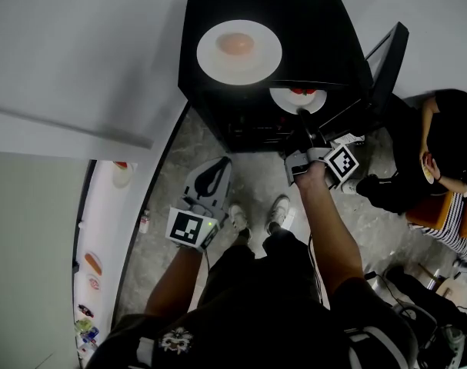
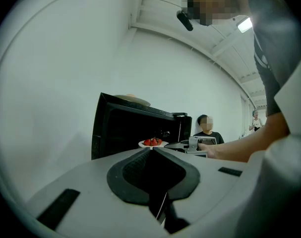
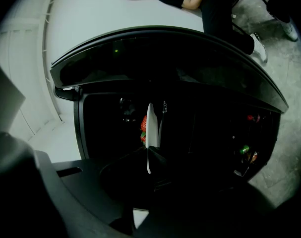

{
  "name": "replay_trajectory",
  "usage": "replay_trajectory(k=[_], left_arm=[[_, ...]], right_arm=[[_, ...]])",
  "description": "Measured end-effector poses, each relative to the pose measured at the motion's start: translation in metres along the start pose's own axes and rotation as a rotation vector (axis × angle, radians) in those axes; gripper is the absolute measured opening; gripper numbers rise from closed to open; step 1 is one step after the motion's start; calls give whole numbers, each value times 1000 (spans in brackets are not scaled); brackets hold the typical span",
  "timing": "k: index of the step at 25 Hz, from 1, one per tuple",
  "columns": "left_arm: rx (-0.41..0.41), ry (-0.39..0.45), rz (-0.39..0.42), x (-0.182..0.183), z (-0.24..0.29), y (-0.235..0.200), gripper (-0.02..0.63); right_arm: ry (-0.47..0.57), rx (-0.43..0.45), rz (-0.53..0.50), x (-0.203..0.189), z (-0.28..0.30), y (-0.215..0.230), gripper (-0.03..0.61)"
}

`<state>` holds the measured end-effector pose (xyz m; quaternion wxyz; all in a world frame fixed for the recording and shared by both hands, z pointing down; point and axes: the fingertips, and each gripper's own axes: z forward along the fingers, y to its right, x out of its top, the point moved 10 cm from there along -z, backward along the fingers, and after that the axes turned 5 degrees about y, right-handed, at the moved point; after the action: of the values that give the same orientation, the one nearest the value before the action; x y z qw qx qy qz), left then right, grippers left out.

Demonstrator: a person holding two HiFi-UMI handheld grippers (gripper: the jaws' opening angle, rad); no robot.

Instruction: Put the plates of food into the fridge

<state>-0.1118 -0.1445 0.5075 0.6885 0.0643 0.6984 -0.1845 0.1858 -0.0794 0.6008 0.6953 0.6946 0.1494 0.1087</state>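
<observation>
Right gripper (image 1: 303, 120) is clenched on the rim of a small white plate (image 1: 293, 98) of red food (image 3: 144, 124); the plate is held level at the mouth of the black fridge (image 1: 325, 37), partly under its top edge; the fridge door (image 1: 388, 58) stands wide open to the right. In the right gripper view the plate shows edge-on between the jaws, with the dark interior straight ahead. Left gripper (image 1: 220, 166) hangs lower and to the left over the floor (image 1: 195, 146); its jaws are closed together with nothing between them. A larger plate (image 1: 210, 54) with pale orange food (image 1: 237, 44) rests on top of the fridge; a person (image 1: 448, 141) sits beside the open door.
</observation>
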Motion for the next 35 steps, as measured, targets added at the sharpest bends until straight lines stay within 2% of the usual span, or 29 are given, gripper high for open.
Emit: replay_trajectory(k=[12, 33, 35], left_arm=[[-1, -47, 18, -12, 4, -11, 32], [21, -45, 15, -8, 9, -13, 32], [29, -45, 8, -7, 10, -14, 32]], right_arm=[[15, -15, 3, 8, 17, 10, 31], [67, -73, -19, 10, 17, 6, 34], [74, -86, -43, 10, 14, 4, 98]])
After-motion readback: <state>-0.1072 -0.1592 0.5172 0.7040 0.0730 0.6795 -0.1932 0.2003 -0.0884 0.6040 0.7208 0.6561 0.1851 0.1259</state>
